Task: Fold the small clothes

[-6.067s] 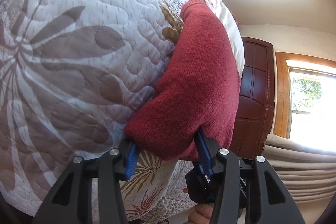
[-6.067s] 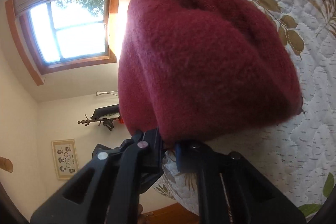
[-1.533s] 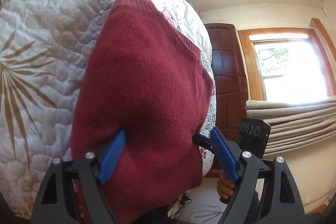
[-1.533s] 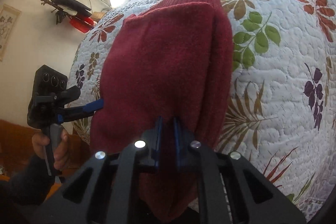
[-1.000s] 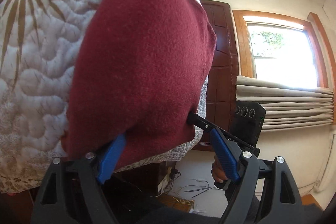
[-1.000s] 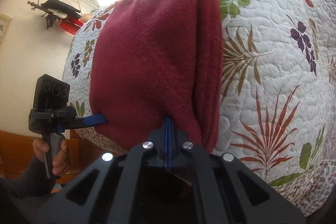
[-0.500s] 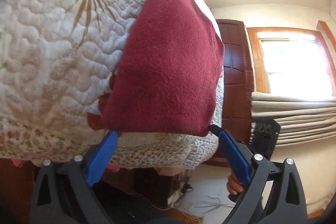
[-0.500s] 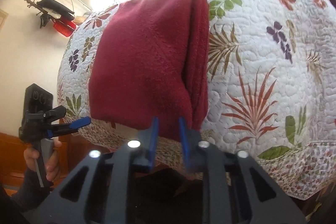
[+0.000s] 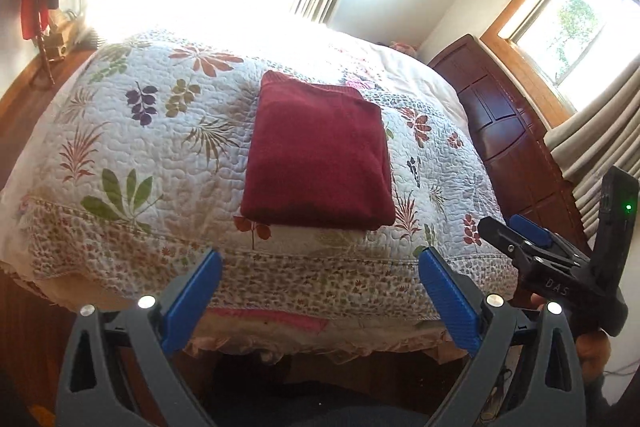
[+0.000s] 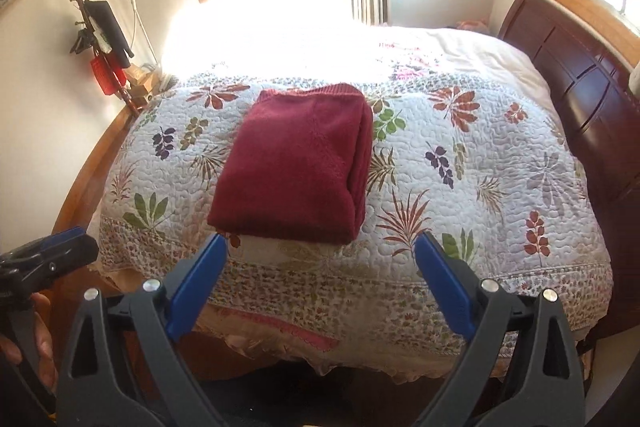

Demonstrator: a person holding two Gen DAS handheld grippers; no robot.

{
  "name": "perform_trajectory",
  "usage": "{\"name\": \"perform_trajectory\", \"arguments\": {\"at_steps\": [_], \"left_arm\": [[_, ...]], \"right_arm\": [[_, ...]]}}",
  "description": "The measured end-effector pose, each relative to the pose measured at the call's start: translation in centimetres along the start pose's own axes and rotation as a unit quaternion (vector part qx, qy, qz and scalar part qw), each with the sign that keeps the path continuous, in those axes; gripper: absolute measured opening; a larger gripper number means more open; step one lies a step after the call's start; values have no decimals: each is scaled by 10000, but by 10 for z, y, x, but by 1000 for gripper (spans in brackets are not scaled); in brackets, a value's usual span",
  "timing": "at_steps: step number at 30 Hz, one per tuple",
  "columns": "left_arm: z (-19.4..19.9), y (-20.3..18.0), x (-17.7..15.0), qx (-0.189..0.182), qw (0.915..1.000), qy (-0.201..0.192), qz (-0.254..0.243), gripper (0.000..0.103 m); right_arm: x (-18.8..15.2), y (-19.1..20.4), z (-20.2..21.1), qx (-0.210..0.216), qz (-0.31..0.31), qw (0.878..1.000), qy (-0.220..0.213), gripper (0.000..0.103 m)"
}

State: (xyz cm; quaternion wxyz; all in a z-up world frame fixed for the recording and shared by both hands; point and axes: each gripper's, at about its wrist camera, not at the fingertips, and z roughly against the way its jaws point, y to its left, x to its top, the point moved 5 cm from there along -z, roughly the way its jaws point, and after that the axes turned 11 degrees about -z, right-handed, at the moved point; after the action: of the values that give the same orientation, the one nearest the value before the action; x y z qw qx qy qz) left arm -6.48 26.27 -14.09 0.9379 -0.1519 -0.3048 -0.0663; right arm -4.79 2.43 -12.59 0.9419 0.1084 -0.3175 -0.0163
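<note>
We see the red sweater (image 9: 318,157) folded into a neat rectangle on the leaf-print quilt (image 9: 140,147), near the quilt's front edge. Our left gripper (image 9: 320,291) and right gripper (image 10: 320,275) hang off the quilt's front edge, clear of the sweater, fingers spread wide and empty

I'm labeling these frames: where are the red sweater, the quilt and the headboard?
red sweater (image 9: 316,155), left wrist view, middle of folded top.
quilt (image 10: 480,163), right wrist view, bare patch.
headboard (image 10: 580,67), right wrist view, wooden panel.
</note>
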Motion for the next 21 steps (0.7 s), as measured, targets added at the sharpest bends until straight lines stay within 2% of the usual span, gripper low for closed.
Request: {"name": "perform_trajectory", "arguments": {"at_steps": [4,7,9,14,21], "left_arm": [[45,-19,3,201,9994,-144,-226,99],[70,-32,2,330,9983,-258,-395,99],[80,-40,-2,393,9978,-292,-456,99],[91,-55,-16,320,9977,-250,-537,99],[99,-58,-30,288,9980,-316,-468,99]], "right_arm": [[4,6,58,50,-89,9988,-484,97],[1,13,84,-225,186,9980,-560,99],[-3,14,98,-339,161,9972,-650,100],[-17,19,113,-498,176,9964,-664,100],[-32,27,114,-348,195,9979,-504,100]]}}
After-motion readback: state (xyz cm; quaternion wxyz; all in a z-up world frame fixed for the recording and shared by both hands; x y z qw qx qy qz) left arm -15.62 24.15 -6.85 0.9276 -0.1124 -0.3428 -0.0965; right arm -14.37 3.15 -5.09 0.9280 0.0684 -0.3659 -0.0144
